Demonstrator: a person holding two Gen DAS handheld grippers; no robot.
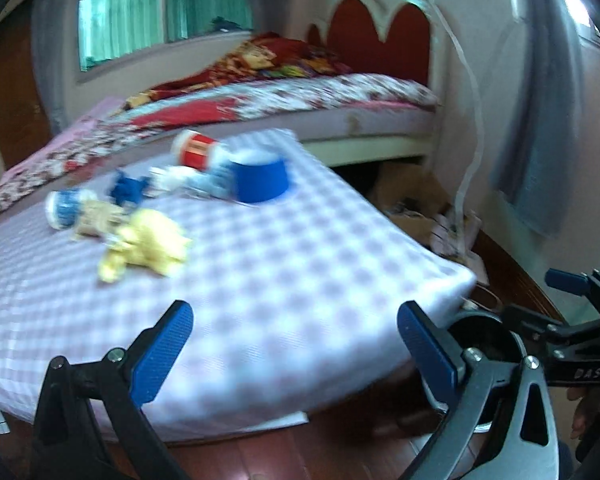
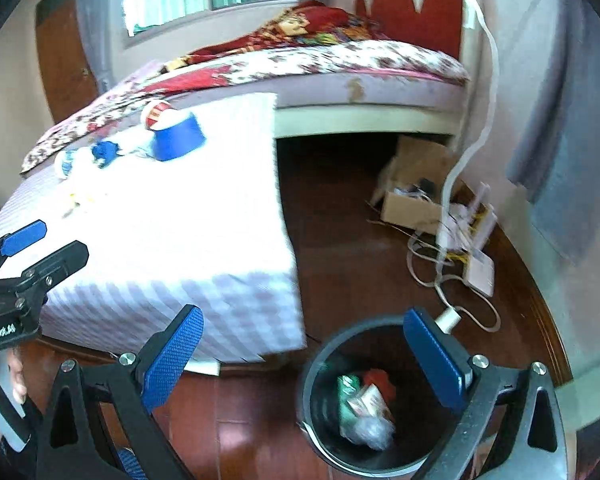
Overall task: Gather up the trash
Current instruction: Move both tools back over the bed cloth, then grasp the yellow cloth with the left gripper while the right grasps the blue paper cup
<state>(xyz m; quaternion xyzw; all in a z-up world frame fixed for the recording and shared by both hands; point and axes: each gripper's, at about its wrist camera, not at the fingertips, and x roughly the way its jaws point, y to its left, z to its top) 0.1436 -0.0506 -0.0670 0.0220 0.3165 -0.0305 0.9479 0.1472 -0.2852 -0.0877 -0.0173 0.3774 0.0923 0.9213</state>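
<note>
The desk [image 1: 260, 280], under a checked cloth, carries the remaining trash: blue tub [image 1: 260, 180], yellow wad [image 1: 148, 244], small cups. The bin [image 2: 320, 400] stands on the floor beside it, handy for drops, some trash inside. Left claw [image 1: 296, 352] and right claw [image 2: 304, 364] both gape wide, empty.

Left wrist cam: low, near the checked-cloth table [image 1: 260, 280], facing across it toward the floral-covered bed [image 1: 300, 96]. Right wrist cam: higher, off the table corner, tilted down over the black round bin [image 2: 320, 380]. Shared: table, bed, bin.
</note>
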